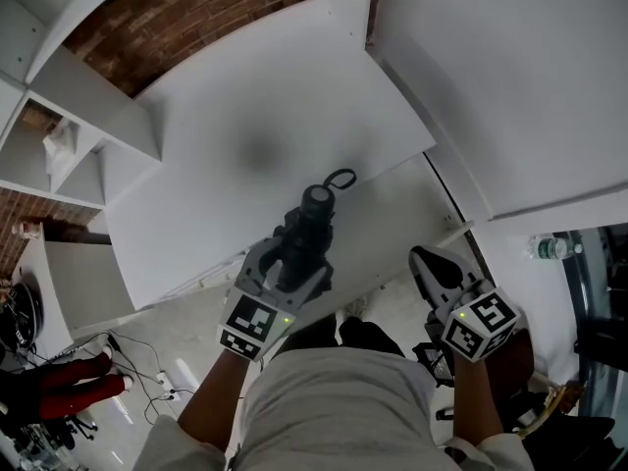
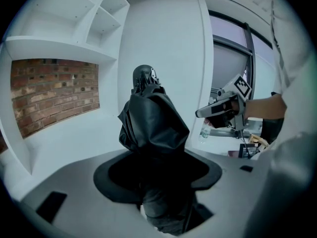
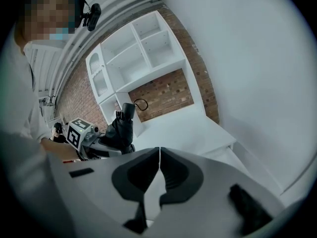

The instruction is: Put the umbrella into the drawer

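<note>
A folded black umbrella (image 1: 310,226) with a round cap and a wrist loop stands between the jaws of my left gripper (image 1: 294,263), which is shut on its lower part. In the left gripper view the umbrella (image 2: 151,123) fills the middle and hides the jaw tips. It is held over the front edge of the white desk top (image 1: 275,135). My right gripper (image 1: 432,268) hangs to the right, apart from the umbrella; its jaws (image 3: 159,150) are shut on nothing. The pale desk front (image 1: 402,209) lies below the edge; I cannot tell whether it is a drawer front.
A white shelf unit (image 1: 59,116) stands at the left against a brick wall (image 1: 196,8). A large white panel (image 1: 510,86) rises at the right. A water bottle (image 1: 549,247) lies at the far right. Cables (image 1: 147,371) run over the floor at lower left.
</note>
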`<act>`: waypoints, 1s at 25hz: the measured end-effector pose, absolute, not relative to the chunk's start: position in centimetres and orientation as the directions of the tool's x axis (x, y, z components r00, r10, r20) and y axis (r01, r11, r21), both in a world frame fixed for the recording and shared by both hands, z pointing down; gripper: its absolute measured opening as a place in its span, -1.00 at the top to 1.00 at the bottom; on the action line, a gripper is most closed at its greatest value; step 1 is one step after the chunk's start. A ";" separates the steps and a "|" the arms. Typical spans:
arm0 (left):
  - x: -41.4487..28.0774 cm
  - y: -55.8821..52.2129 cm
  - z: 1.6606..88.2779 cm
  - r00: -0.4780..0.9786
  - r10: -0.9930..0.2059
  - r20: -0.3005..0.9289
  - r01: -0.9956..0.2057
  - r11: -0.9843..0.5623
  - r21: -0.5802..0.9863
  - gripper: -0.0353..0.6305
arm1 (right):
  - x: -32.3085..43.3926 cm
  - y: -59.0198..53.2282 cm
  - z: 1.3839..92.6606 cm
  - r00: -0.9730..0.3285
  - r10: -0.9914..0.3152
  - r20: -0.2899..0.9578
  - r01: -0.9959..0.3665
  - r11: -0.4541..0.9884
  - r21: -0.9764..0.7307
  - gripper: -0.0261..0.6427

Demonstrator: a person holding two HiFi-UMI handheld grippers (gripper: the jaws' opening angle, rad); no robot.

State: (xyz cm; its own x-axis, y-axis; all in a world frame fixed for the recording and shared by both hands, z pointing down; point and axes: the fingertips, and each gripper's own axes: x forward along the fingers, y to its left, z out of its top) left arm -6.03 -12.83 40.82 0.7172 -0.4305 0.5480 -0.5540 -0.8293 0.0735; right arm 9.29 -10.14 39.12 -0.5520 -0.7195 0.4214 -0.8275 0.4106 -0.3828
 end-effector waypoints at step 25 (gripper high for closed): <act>-4.3 -12.9 47.9 0.672 -0.296 0.679 -0.443 -0.895 0.049 0.09 | 9.6 -10.8 43.0 -0.512 -0.723 0.465 -0.847 0.334 -0.413 0.84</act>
